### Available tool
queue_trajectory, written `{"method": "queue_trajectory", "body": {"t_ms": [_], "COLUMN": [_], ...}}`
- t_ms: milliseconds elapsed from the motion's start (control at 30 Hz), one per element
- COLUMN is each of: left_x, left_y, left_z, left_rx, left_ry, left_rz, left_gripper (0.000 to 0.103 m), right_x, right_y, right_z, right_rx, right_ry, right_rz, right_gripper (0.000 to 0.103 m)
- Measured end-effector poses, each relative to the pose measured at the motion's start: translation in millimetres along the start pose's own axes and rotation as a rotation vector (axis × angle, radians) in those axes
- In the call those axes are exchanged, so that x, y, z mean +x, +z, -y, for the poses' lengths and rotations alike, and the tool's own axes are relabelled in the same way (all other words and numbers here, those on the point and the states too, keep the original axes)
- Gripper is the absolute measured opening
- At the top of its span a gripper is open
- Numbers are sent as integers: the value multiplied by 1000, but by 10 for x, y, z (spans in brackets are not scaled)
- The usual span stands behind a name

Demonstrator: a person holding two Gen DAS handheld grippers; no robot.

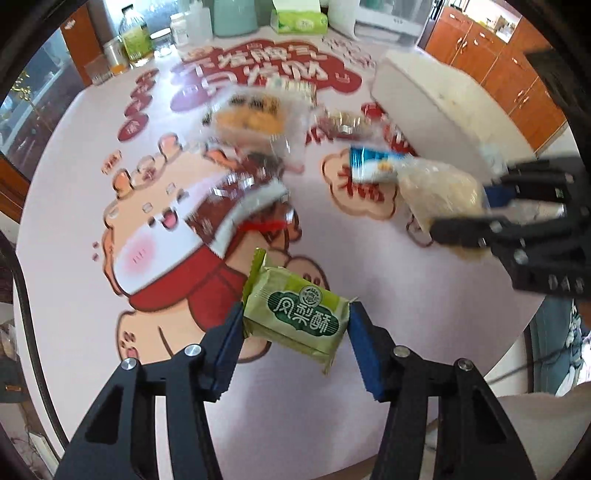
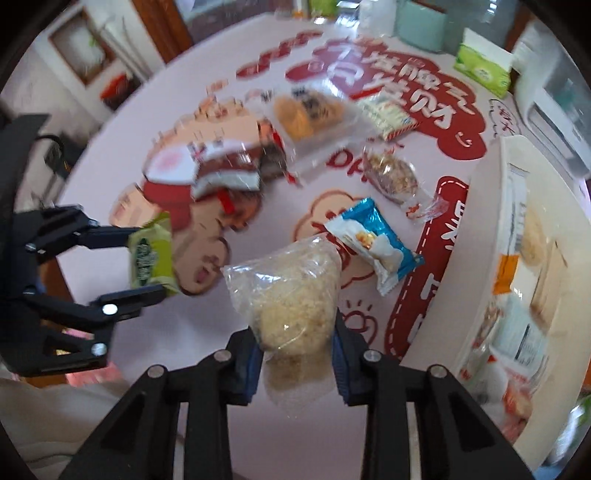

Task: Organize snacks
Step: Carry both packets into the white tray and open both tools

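My left gripper (image 1: 295, 325) is shut on a green pineapple-cake packet (image 1: 295, 314) and holds it above the table; it also shows in the right wrist view (image 2: 151, 258). My right gripper (image 2: 297, 354) is shut on a clear bag of pale crumbly snack (image 2: 291, 295), seen at the right of the left wrist view (image 1: 439, 192). A blue-and-white packet (image 2: 373, 243), a clear-wrapped nut snack (image 2: 395, 173), a tray of yellow cakes (image 2: 310, 114) and a red-and-white packet (image 2: 229, 170) lie on the table. A white bin (image 2: 476, 240) at the right holds several snacks.
The round table has a pink cartoon-print cover (image 1: 74, 229). At its far edge stand a green tissue box (image 1: 299, 20), a mint container (image 1: 234, 16), bottles and jars (image 1: 135, 37). Wooden cabinets (image 1: 498, 55) are behind the bin.
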State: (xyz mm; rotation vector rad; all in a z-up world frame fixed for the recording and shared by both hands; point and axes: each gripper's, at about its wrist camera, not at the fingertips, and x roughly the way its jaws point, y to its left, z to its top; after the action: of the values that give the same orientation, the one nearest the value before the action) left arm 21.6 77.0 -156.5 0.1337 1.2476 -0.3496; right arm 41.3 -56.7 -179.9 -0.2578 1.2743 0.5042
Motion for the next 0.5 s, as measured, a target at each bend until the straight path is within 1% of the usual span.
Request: {"method": "queue_trajectory", "body": {"t_ms": [100,133,233,367,500], "left_x": [-183,-207,-425,-661,-886], "left_y": [104,220,347,564,809], "left_z": [-13,-60,-36,130,436], "left_rx": [-9,-11,-6,22,70], "left_ry": [-7,-9,-19,-39,-73], "left_rz": [45,59,101,159,219], "left_gripper": [54,54,54,54,54], "right_x": [-216,-279,-470,-724,-1054], "right_y": [-47,-66,-168,-293,-400], "right_z": [61,101,121,202,386], "right_rx": [69,84,135,195,265], "right_ry": [32,37,41,33,-1], "right_rz": [74,91,151,224,323], "right_gripper": [32,32,32,32,32]}}
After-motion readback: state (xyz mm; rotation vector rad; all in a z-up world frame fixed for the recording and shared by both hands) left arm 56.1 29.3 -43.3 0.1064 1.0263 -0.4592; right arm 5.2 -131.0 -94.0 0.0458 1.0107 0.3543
